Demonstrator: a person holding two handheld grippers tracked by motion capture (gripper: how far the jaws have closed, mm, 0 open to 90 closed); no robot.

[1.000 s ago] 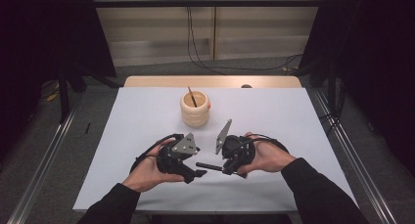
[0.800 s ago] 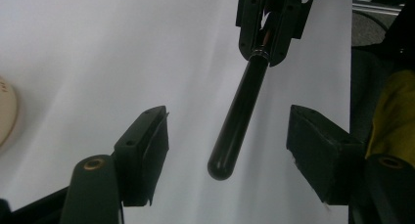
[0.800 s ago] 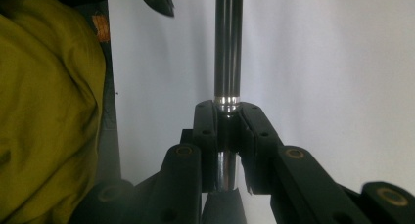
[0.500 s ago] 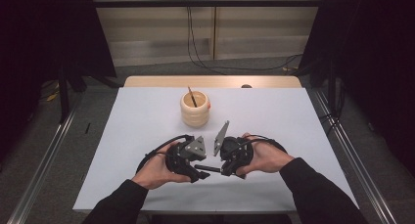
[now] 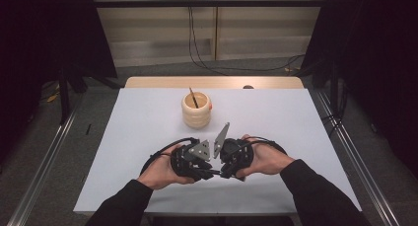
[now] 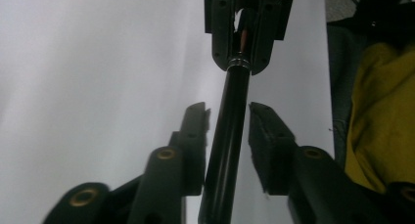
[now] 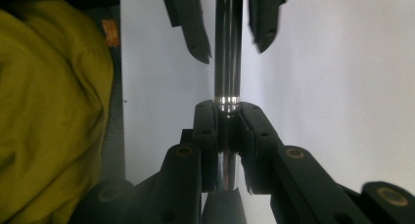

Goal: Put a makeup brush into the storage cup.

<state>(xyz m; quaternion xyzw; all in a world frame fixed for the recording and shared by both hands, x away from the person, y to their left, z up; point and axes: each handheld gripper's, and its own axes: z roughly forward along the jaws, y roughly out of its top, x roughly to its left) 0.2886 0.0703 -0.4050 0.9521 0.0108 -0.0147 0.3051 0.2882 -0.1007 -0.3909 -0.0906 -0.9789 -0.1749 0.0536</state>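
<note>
A black pen [image 5: 213, 172] with a silver ring [image 7: 227, 100] lies level between the two grippers, just above the white table near its front edge. My right gripper [image 7: 227, 119] is shut on the pen's end at the ring. My left gripper [image 6: 229, 119] faces it with the black barrel [image 6: 236, 87] between its jaws. Those jaws have just been closing, and a slim gap still shows beside the barrel. In the high view the left gripper [image 5: 206, 171] and right gripper [image 5: 224, 173] are nearly nose to nose, each in a hand.
A round wooden cup [image 5: 196, 110] with a thin stick [image 5: 193, 96] standing in it is on the white table cover [image 5: 296, 122] behind the grippers. A yellow garment [image 7: 44, 111] lies past the table's front edge. Metal rails run along both sides.
The left hand has slid right toward the right gripper, so its jaws now straddle the pen's barrel and stand narrower. The right hand has stayed put.
</note>
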